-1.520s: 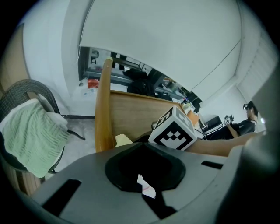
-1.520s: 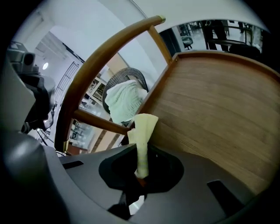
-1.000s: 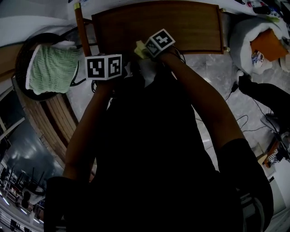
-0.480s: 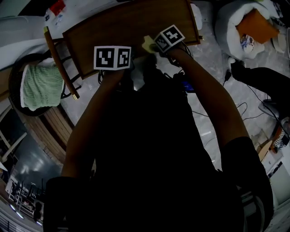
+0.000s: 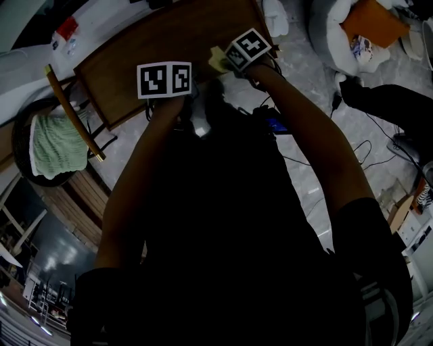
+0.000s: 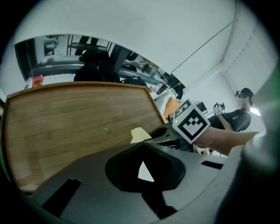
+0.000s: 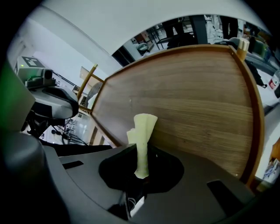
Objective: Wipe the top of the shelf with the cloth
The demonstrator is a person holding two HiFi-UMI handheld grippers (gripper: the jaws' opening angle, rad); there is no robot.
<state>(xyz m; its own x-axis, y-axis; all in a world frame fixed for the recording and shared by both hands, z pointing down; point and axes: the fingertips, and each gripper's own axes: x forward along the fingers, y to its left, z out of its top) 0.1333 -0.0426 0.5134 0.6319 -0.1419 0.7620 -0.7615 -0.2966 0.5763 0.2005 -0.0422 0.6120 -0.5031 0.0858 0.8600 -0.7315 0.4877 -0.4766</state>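
The shelf top (image 5: 135, 51) is a brown wooden board with a raised rim, and it fills the right gripper view (image 7: 188, 92). My right gripper (image 7: 141, 168) is shut on a pale yellow cloth (image 7: 142, 135), which stands up folded from the jaws over the board's near edge. In the head view the cloth (image 5: 218, 61) pokes out beside the right gripper's marker cube (image 5: 247, 48). My left gripper (image 6: 142, 148) is shut on nothing just left of it, with its cube (image 5: 164, 79) over the shelf's near edge. The cloth's tip (image 6: 139, 134) shows in the left gripper view.
A green towel (image 5: 57, 145) lies in a dark round basket (image 5: 20, 128) left of the shelf. A white bag with an orange item (image 5: 365, 20) sits at the back right. Cables (image 5: 369, 159) trail over the grey tiled floor. A wooden pole (image 5: 71, 111) leans by the shelf's left end.
The head view has swung, so the shelf now sits further left and tilted. Both grippers stay side by side at its near edge, a little further over the board.
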